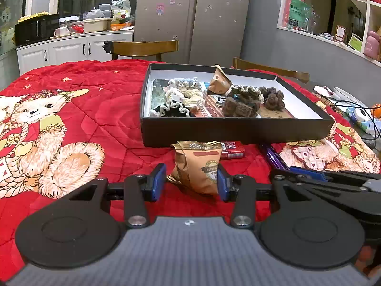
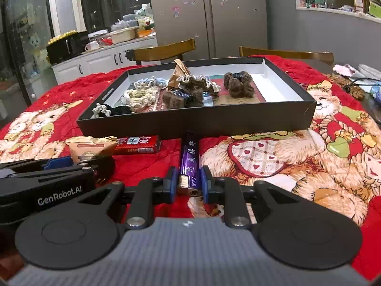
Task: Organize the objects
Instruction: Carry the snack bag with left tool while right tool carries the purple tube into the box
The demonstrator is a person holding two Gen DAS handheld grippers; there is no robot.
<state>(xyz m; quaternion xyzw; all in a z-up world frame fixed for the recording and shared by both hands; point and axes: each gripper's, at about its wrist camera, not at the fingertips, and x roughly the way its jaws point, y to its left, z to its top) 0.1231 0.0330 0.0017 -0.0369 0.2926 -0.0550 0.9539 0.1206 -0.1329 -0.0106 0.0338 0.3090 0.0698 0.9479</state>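
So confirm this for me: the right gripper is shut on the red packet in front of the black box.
Not the red packet. The right gripper is shut on the purple lighter, which lies in front of the black box; the right wrist view shows it. The red packet lies untouched beside it.

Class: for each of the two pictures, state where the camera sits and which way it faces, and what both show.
Left wrist: on the left gripper, facing the black box; its fingers flank a brown snack packet.
Right wrist: on the right gripper, facing the same box; its fingers clamp a purple lighter.
Shared: box, packet, red pack, red blanket; each shows the other gripper.
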